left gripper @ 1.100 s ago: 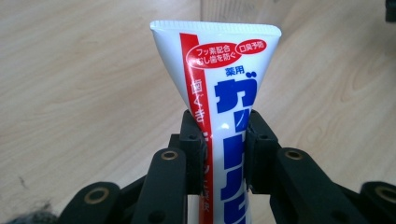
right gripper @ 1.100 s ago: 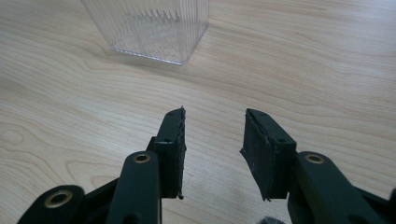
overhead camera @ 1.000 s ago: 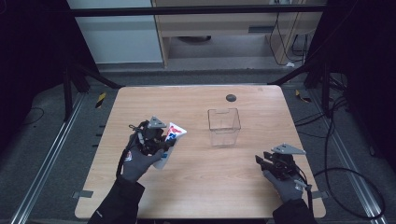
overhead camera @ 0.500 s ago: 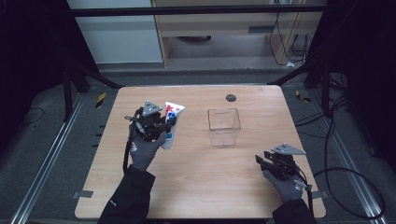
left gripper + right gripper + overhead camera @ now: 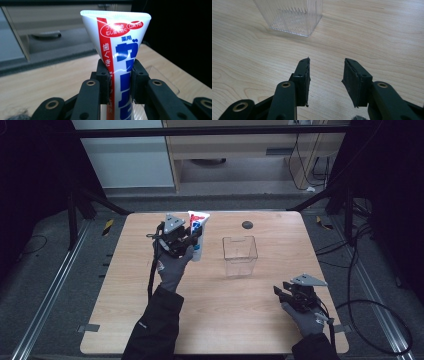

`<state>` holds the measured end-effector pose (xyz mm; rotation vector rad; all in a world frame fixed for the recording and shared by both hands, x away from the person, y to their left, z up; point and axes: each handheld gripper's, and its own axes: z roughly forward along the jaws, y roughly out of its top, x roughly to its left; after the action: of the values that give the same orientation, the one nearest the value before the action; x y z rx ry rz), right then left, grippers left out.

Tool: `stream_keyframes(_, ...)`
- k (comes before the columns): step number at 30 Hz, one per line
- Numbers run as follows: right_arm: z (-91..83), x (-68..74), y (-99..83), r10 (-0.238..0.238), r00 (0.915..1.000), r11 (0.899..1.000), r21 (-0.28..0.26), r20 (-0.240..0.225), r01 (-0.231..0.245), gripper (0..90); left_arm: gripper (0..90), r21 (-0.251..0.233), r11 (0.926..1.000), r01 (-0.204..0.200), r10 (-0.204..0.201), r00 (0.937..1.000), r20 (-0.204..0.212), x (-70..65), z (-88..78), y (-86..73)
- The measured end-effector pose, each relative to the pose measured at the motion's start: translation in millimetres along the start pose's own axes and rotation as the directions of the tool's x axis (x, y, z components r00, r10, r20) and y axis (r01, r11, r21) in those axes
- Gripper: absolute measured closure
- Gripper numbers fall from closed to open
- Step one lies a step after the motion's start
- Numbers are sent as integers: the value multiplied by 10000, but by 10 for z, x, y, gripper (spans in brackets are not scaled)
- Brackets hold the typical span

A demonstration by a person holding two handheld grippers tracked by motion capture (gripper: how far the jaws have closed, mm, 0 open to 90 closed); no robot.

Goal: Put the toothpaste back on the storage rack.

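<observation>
A toothpaste tube (image 5: pixel 117 50) is held clamped in the left claw (image 5: pixel 185 241) above the table's (image 5: pixel 150 320) far left part, seemingly to be lowered into the clear box (image 5: pixel 240 256), while the right claw (image 5: pixel 325 82) is kept wide near the right edge

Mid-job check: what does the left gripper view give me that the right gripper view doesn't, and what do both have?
Left gripper view alone: the toothpaste tube clamped between the left tool, its flat crimped end up, with a cabinet drawer handle behind. Right gripper view alone: the right tool open with nothing between its jaws, low over the table. Both: the wooden tabletop and the clear plastic container, which shows only faintly past the tube in the left gripper view.
</observation>
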<state>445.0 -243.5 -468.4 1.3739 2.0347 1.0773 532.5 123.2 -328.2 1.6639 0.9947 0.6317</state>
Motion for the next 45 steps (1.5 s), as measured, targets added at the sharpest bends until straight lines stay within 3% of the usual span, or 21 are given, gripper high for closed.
stream_keyframes(6, 3, -1, -3, 4, 10000, 10000, 4, -32, -4, 563, 724, -598, 9982, -53, 46, 9999, -122, -103, 109, 61)
stream_keyframes(14, 4, -17, -1, 36, 10000, 10000, -37, -72, -36, 564, 724, -925, 9955, 201, -178, 9995, 246, -216, 274, 119)
stream_keyframes(31, 19, -12, -6, 24, 10000, 10000, -54, -93, -24, 566, 723, -1227, 9924, 133, -61, 9982, 592, -487, 581, 137)
stream_keyframes(45, 25, -9, -9, 61, 9998, 10000, -30, -173, -61, 568, 723, -1266, 9914, 336, -233, 9963, 825, -621, 862, 18)
